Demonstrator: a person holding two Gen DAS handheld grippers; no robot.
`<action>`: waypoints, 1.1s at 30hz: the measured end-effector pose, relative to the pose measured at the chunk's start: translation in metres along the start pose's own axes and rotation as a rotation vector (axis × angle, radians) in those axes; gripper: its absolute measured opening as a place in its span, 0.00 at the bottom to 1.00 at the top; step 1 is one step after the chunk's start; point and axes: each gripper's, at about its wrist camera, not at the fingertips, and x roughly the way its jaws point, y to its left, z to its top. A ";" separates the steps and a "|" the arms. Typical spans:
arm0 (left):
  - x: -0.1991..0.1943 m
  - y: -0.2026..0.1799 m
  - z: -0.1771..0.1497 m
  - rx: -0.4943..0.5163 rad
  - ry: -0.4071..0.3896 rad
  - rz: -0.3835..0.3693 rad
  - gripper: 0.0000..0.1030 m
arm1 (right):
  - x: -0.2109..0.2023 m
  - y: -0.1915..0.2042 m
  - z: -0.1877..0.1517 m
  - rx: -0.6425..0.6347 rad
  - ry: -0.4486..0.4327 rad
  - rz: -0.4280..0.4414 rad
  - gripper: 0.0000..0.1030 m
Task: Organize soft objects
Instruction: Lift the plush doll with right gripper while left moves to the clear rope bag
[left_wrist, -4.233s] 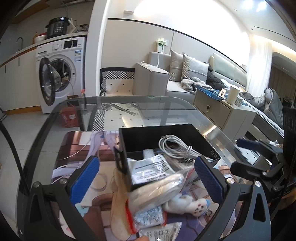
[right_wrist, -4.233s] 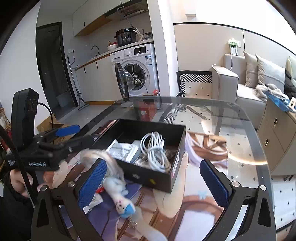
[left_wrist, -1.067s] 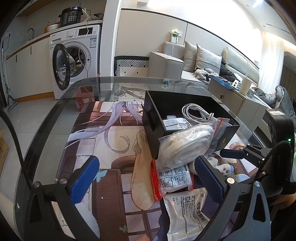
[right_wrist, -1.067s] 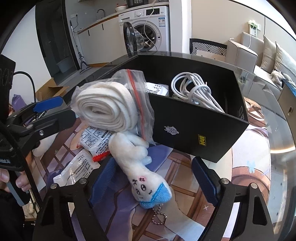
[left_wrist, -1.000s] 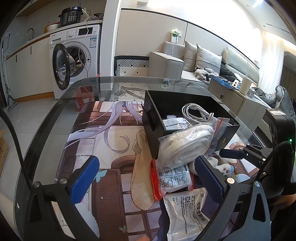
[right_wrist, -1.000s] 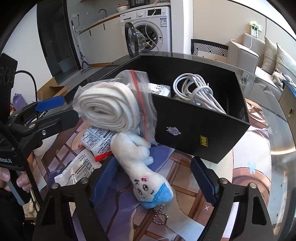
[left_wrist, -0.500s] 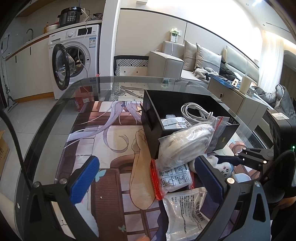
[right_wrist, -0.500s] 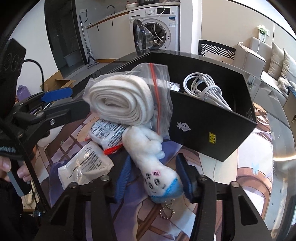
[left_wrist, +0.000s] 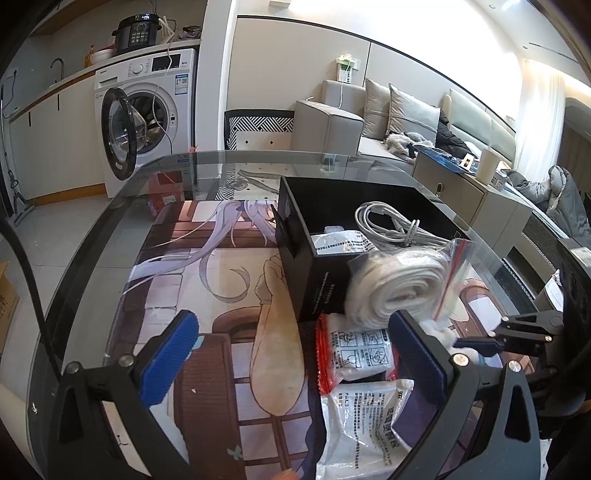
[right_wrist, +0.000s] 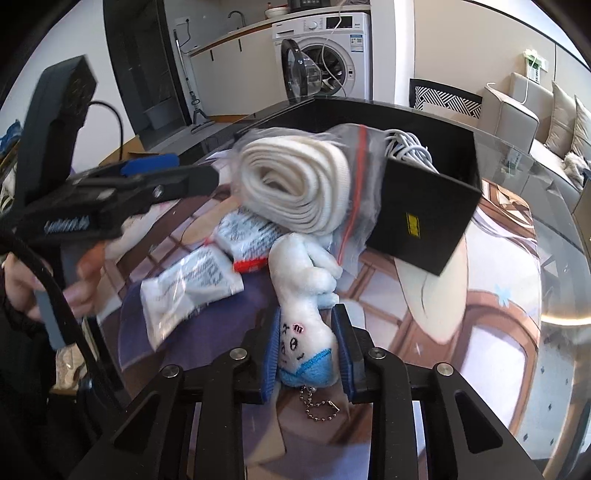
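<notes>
the right gripper (right_wrist: 306, 345) has its blue pads pinching the head end of the small white plush toy (right_wrist: 303, 291), the part with the stitched face and blue cap, so the grip looks made and the step in hand is most likely carrying the toy into the black box (right_wrist: 424, 206). the toy lies on the printed mat (right_wrist: 461, 325) just in front of the box's near corner, its body reaching up under the bagged roll of white cloth (right_wrist: 295, 184), which leans on the box wall and rests partly on the toy.

to do this well, lift slowly and draw the toy back toward the wrist first, so its upper body slides clear of the bag instead of dragging it along. the grip sits near one end, so the body will probably droop; raise it high enough for the hanging part and the bead chain (right_wrist: 317, 404) to clear the box rim. aim for the open part of the box beside the white cable (left_wrist: 391, 225) and avoid snagging the chain in its loops.

the left gripper (left_wrist: 295, 358) has its jaws spread wide with nothing between them (it hovers over the mat near the flat white packets (left_wrist: 364, 352)), and it could steady the bagged roll if that starts to tip.
</notes>
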 end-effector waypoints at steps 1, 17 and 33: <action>0.000 0.000 0.000 0.000 0.000 0.000 1.00 | -0.003 0.000 -0.004 -0.001 0.001 -0.001 0.27; -0.001 -0.007 -0.002 0.008 0.005 -0.003 1.00 | 0.007 -0.003 0.009 -0.005 -0.019 -0.038 0.46; -0.003 -0.007 0.000 0.005 0.003 0.002 1.00 | -0.024 0.009 -0.003 -0.060 -0.102 0.090 0.35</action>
